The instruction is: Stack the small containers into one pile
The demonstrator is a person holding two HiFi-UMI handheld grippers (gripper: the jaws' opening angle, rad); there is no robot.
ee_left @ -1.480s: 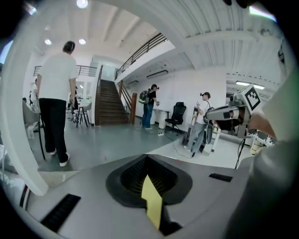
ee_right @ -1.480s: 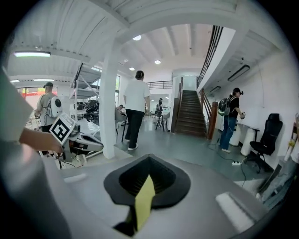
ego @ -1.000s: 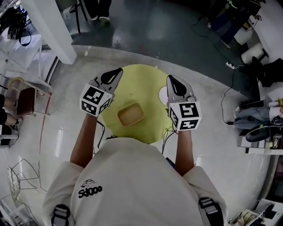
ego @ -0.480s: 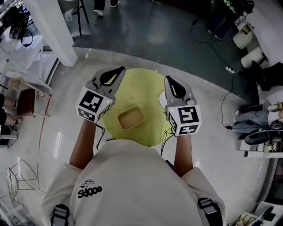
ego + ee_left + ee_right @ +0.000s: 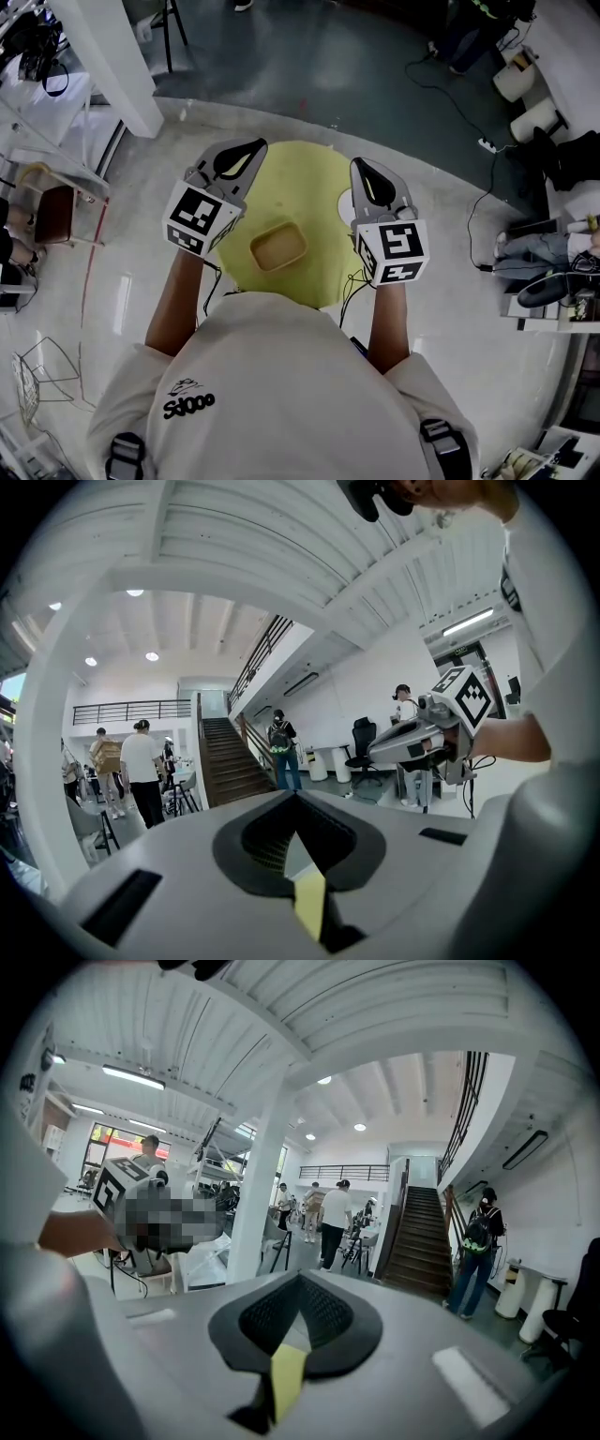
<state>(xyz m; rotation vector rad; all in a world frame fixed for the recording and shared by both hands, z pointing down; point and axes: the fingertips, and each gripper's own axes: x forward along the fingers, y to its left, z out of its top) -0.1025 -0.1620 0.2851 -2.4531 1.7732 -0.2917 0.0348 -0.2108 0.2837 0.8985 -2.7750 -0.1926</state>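
Pale polished floor (image 5: pixel 122 234) spreads around a small round yellow table (image 5: pixel 305 173), with a white pillar (image 5: pixel 108 61) off to the left and cables (image 5: pixel 487 197) trailing on the right. Over the table's left rim the left gripper (image 5: pixel 246 150) is held above the surface, pointing forward and away from the person. Its own view looks out level into the hall, and its jaws stand together with nothing between them. Between the two grippers, nearer the person than either pair of tips, sits a tan rectangular container (image 5: pixel 277 247), open side up. Its long axis runs roughly left to right, with the right end angled slightly away. It lies below and behind the tips, about midway and perhaps slightly nearer the left one, so I judge either gripper would have to tip down and draw back to reach it. Bare tabletop surrounds it, though the near edge is close. The right gripper (image 5: pixel 371 174), likewise closed on nothing, hovers over the right side, just beside a white object (image 5: pixel 344 201) it partly hides; whether that is another container I cannot tell.
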